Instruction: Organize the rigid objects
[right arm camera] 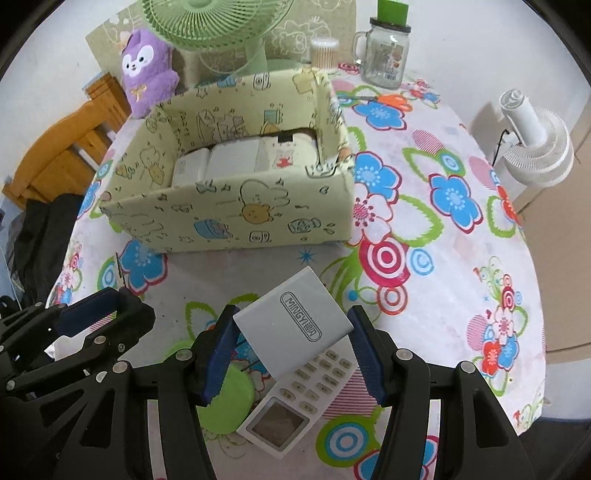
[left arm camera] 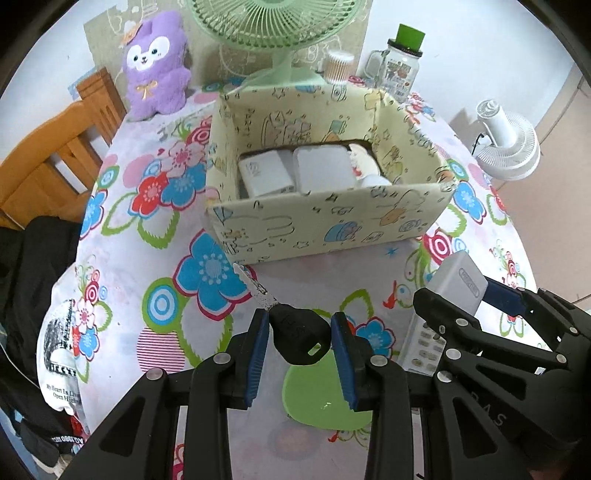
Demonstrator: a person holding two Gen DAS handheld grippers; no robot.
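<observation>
My left gripper (left arm camera: pixel 300 334) is shut on a black-headed key (left arm camera: pixel 299 338), whose metal blade points up-left above the floral tablecloth. My right gripper (right arm camera: pixel 293 332) is shut on a flat silver box (right arm camera: pixel 295 323) marked MINGYI, held tilted over a white remote control (right arm camera: pixel 295 402). In the left wrist view the right gripper (left arm camera: pixel 476 295) holds that silver box (left arm camera: pixel 458 284) at lower right. A cream cartoon-print storage box (left arm camera: pixel 325 221) stands ahead, also seen as the storage box (right arm camera: pixel 236 218), with white rigid items (left arm camera: pixel 295 173) inside. The left gripper (right arm camera: pixel 92 306) shows at lower left in the right wrist view.
A green disc (left arm camera: pixel 321 395) lies under the grippers. Behind the storage box stand a green fan (left arm camera: pixel 280 33), a purple plush toy (left arm camera: pixel 155 66), a glass jar with green lid (left arm camera: pixel 400 62) and a cotton-swab tub (left arm camera: pixel 338 66). A wooden chair (left arm camera: pixel 55 147) sits left, a white fan (left arm camera: pixel 506 140) right.
</observation>
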